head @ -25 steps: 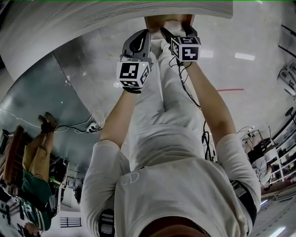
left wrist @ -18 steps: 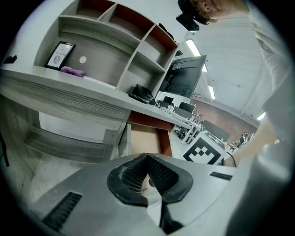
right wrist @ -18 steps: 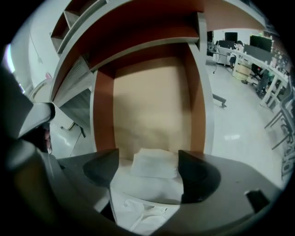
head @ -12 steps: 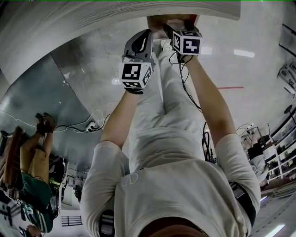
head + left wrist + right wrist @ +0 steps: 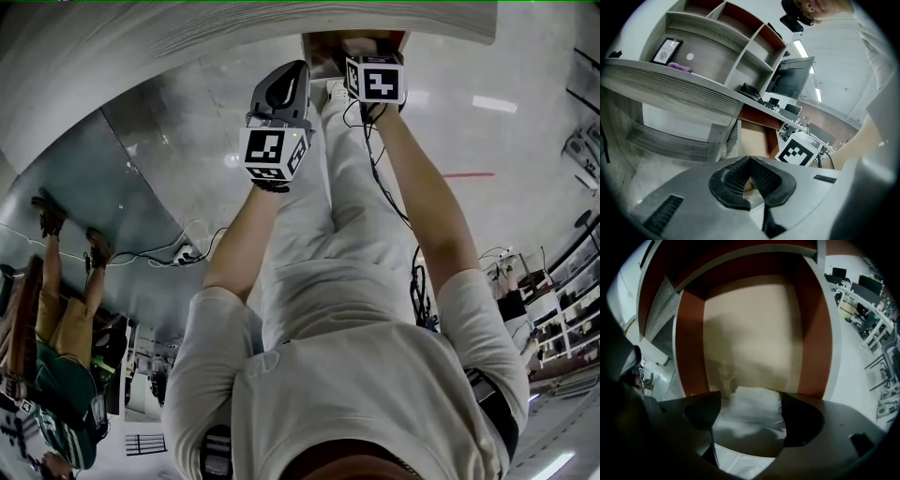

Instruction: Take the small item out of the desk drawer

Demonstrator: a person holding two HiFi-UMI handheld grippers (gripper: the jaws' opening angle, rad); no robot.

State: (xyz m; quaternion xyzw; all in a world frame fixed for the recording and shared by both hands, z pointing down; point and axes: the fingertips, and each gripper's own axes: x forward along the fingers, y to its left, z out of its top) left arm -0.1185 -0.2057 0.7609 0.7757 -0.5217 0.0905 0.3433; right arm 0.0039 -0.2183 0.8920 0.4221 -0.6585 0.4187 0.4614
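Grey wood-grain bench [image 5: 670, 89]: far left, its edge above my idle left claw [image 5: 750, 161], whose ribbed black pads [image 5: 731, 180] meet at the tips with nothing between them.

Red-brown-walled desk drawer [image 5: 689, 348], pale tan floor: centre, standing open under the bench.

White soft folded pad [image 5: 754, 399], the small item: inside the drawer, toward its near end, taken between the dark jaws of my right claw [image 5: 752, 411], which look pressed against its two sides.

Handling note: the pad looks squashy, so I judge it needs a firm, even squeeze. Then lift straight up, clear of the drawer walls and front edge, with the left claw held aside.
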